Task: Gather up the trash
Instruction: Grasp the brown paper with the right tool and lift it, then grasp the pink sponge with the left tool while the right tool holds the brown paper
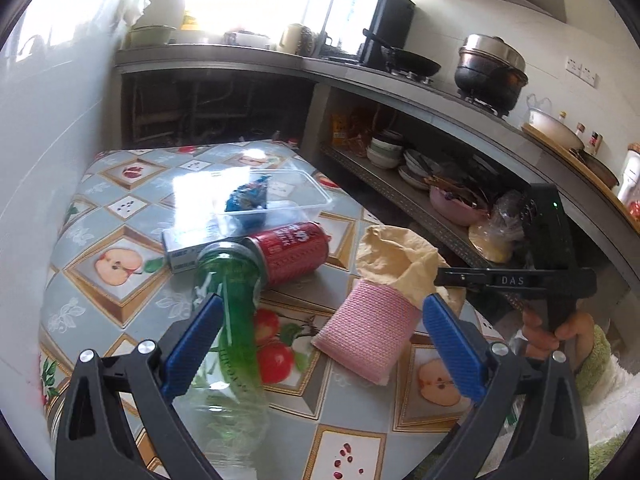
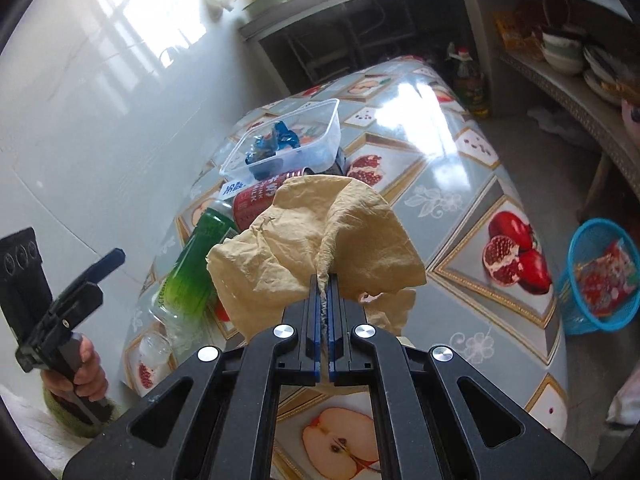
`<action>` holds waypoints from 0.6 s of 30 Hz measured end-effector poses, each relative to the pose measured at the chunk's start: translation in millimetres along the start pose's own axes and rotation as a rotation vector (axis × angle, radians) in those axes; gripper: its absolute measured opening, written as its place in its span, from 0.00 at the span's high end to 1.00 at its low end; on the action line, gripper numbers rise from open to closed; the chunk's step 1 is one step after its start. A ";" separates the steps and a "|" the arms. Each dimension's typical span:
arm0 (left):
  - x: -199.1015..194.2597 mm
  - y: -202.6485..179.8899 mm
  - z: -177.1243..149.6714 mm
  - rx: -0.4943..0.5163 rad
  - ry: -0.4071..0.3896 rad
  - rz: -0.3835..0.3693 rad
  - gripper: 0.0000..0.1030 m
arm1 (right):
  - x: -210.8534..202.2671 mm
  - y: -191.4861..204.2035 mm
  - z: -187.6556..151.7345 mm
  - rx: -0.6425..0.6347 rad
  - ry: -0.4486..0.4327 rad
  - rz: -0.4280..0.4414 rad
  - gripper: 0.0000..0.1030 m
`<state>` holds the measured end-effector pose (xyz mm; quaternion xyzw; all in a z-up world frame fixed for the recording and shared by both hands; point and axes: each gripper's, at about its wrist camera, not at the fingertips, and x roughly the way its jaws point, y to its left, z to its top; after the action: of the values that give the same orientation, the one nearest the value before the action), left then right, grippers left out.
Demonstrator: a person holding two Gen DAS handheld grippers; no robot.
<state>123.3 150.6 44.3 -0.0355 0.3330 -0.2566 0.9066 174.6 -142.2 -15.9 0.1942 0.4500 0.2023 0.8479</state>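
- Kitchen setting: grey counter (image 1: pixel 360 76) with pots behind, and a table (image 2: pixel 460 160) under a fruit-print cloth in front of you.
- Landmark is the red can (image 1: pixel 294 250), lying on its side mid-table.
- Your right gripper (image 2: pixel 325 280) has its jaws pinched fully together on a fold of the crumpled tan paper (image 2: pixel 320 232); the paper hangs just on your side of the can, lifted off the cloth.
- Your left gripper (image 1: pixel 320 340) stands wide open with nothing between the pads.
- Green bottle (image 1: pixel 236 320) lies with one end touching the can, body running toward you past the left pad.
- Pink sponge (image 1: pixel 370 330) sits near the can on your side, partly under the paper.
- Clear tub (image 1: pixel 280 196) with a blue wrapper (image 1: pixel 250 200) sits just beyond the can.
- Blue basket (image 2: pixel 600 276) is on the floor, well apart from the can, off the table's edge.
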 end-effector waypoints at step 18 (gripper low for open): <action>134.6 -72.3 -5.8 0.252 0.302 -0.118 0.05 | -7.1 -56.6 -12.3 0.236 0.010 0.060 0.99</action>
<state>174.7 22.8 -22.1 0.0975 0.4279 -0.3514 0.8270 170.2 -191.8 -46.4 0.3049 0.4690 0.1743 0.8104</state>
